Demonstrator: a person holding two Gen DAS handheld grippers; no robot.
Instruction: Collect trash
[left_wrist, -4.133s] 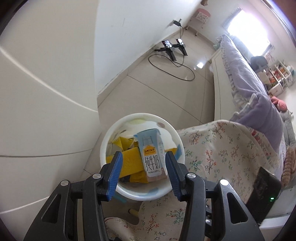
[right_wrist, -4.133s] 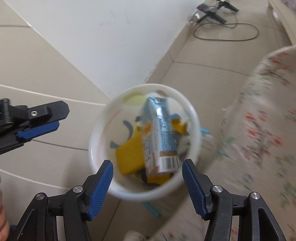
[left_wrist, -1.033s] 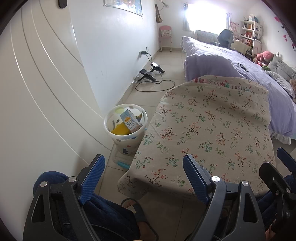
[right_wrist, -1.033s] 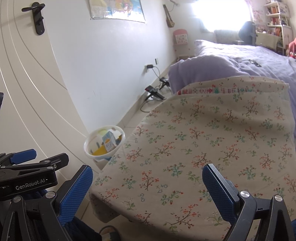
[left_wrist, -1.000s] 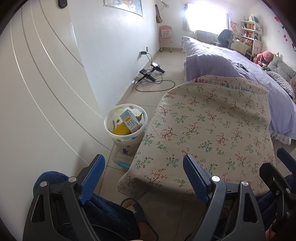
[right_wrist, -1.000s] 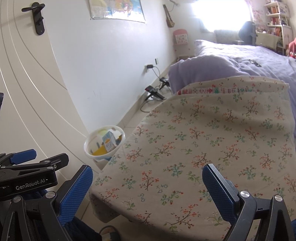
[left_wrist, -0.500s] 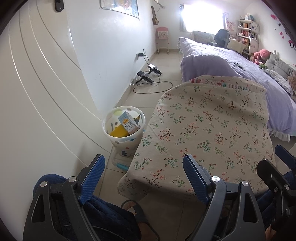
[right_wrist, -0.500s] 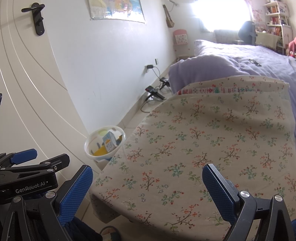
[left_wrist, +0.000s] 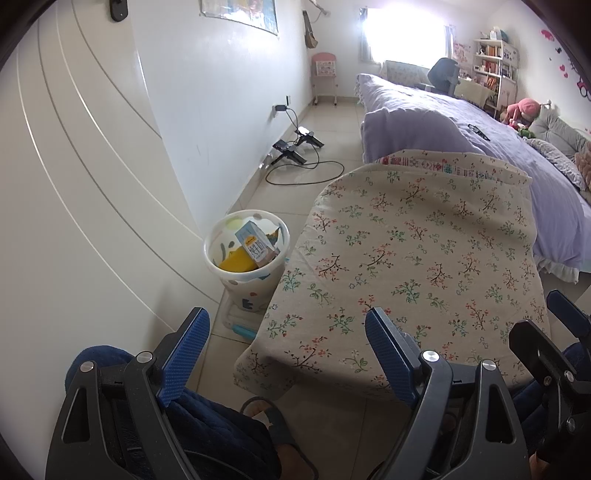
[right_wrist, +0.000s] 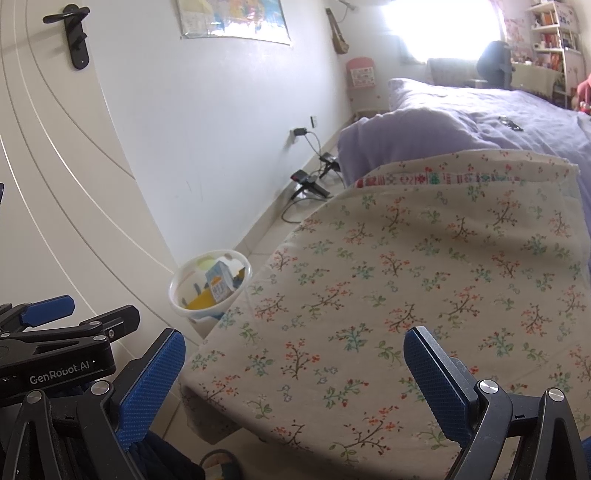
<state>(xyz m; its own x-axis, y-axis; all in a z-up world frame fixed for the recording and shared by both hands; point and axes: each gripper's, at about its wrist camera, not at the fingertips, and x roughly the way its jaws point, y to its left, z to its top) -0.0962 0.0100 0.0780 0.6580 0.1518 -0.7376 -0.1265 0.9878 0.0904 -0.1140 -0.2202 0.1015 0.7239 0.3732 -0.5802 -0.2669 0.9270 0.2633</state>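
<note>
A white patterned trash bin (left_wrist: 246, 284) (right_wrist: 184, 308) stands on the floor between the wall and a low table. Inside it a blue milk carton (left_wrist: 255, 248) (right_wrist: 220, 283) leans on yellow wrappers (left_wrist: 236, 263). My left gripper (left_wrist: 286, 334) hangs open and empty near the table's front corner, well back from the bin. My right gripper (right_wrist: 293, 354) is also open and empty, over the table's near edge. In the right wrist view the left gripper's black body (right_wrist: 55, 350) shows at the lower left.
The table wears a floral cloth (left_wrist: 424, 258) (right_wrist: 424, 277). A purple bed (left_wrist: 480, 147) lies behind it. Black cables and chargers (left_wrist: 295, 151) trail along the wall. The person's dark-blue legs and a slipper (left_wrist: 273, 417) are below the grippers. A white door (right_wrist: 55, 166) stands left.
Both grippers have pulled far back from just above the bin to the table's near end. Over the last second the views only drifted slightly; both stay open.
</note>
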